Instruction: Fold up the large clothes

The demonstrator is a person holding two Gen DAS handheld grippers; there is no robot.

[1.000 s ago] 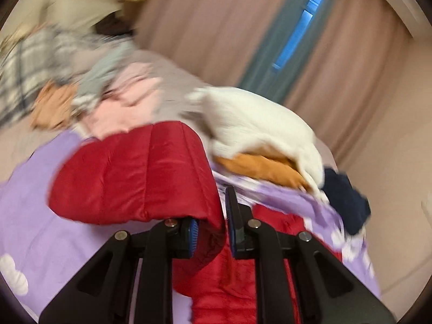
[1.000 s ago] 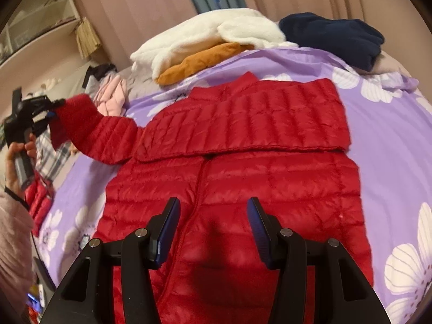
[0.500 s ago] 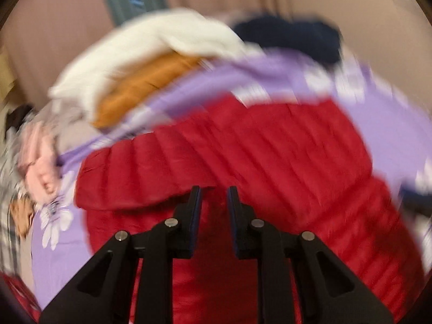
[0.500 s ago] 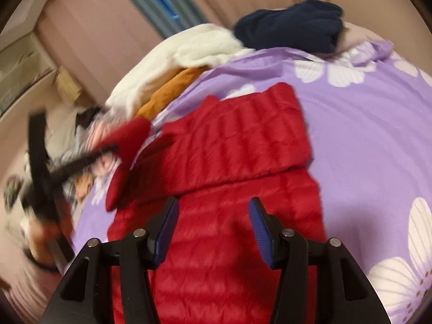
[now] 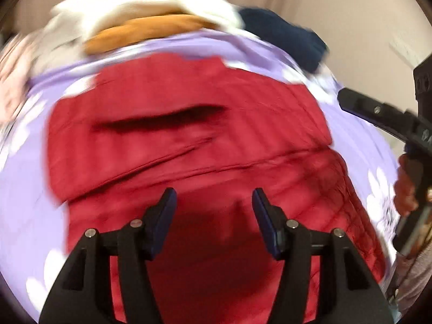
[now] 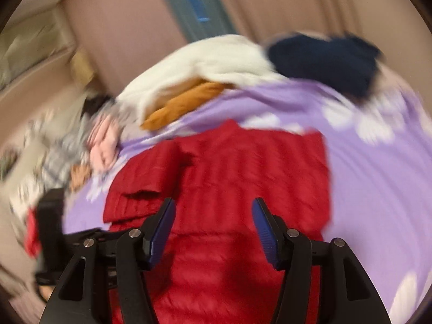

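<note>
Step in hand: sleeve folds on the red down jacket [image 5: 205, 145], which lies flat on the purple floral bedsheet [image 6: 372, 167] w/ both sleeves laid across the chest; the sleeve stage looks done. Left tool [image 5: 213, 210] hovers over the jacket body, released, jaws wide apart, nothing between them. Right tool [image 6: 213, 221] likewise released and empty, above the lower body panel. Both views are motion-blurred, so seam detail is unreadable. Next move, as judged: bring both tools down to the hem corners, clench on the fabric, and carry the hem up toward the collar; padded fill will spring back, so press the fold flat. Vs. 1.0 s ago: the left tool was then clenched on the left sleeve cuff, holding it out to the side; the sleeve now rests across the chest and the tool has let go. Right tool's opening is unchanged. Pile of white, orange and navy garments [image 6: 216, 62] sits beyond the collar, apart from the jacket.
</note>
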